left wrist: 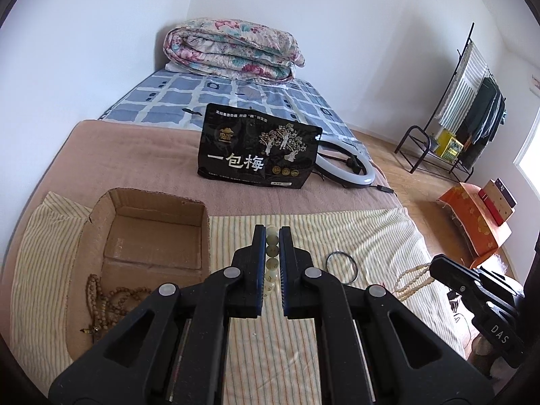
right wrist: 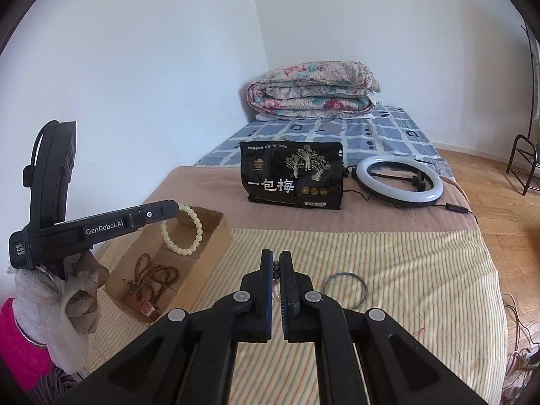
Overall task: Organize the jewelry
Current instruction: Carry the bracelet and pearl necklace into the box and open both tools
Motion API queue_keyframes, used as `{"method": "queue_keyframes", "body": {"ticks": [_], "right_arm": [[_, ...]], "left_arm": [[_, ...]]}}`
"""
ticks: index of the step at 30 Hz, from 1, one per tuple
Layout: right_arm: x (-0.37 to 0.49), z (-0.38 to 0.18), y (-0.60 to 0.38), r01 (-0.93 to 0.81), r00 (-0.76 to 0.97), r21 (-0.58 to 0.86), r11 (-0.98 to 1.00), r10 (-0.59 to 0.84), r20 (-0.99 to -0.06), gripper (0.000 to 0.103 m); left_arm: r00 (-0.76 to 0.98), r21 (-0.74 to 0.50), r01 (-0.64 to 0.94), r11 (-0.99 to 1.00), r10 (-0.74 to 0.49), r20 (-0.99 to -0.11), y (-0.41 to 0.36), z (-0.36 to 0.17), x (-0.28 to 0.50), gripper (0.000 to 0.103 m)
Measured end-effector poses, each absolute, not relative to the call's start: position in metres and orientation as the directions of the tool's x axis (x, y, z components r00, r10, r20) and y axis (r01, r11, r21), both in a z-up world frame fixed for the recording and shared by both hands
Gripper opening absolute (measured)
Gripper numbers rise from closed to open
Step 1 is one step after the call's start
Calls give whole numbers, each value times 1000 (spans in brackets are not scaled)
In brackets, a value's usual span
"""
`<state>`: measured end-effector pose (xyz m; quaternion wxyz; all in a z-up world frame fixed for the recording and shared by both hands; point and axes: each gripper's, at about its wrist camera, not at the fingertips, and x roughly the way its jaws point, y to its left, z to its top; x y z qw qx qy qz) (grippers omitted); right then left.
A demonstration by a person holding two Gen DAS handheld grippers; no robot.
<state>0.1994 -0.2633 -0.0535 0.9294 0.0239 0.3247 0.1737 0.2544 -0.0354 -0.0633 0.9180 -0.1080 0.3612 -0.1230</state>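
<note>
My left gripper (left wrist: 272, 233) is shut on a pale yellow bead bracelet (left wrist: 271, 256), which hangs from its tips (right wrist: 184, 233) above the open cardboard box (right wrist: 216, 236). A brown bead necklace (right wrist: 152, 280) lies inside the box, also seen in the left wrist view (left wrist: 108, 300). My right gripper (right wrist: 275, 259) is shut on a cream bead strand with dark beads (right wrist: 276, 270); the strand dangles from it in the left wrist view (left wrist: 411, 278). A thin dark bangle (right wrist: 346, 287) lies flat on the striped cloth (right wrist: 422, 270) just right of the right gripper.
A black snack bag (right wrist: 292, 180) stands behind the cloth, with a ring light (right wrist: 400, 180) to its right. A folded floral quilt (right wrist: 314, 89) sits at the bed's far end. A clothes rack (left wrist: 462, 108) and an orange stool (left wrist: 472, 222) stand on the wooden floor.
</note>
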Motion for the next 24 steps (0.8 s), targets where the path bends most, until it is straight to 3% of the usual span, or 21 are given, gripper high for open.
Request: {"method": "queue_keyframes", "body": {"ticks": [24], "right_arm": [[212,-49,-120,-502,655,227,835,538,-531,1]], "left_arm": [[701,-315,-9,949,-218,-679,74,-93,264,5]]}}
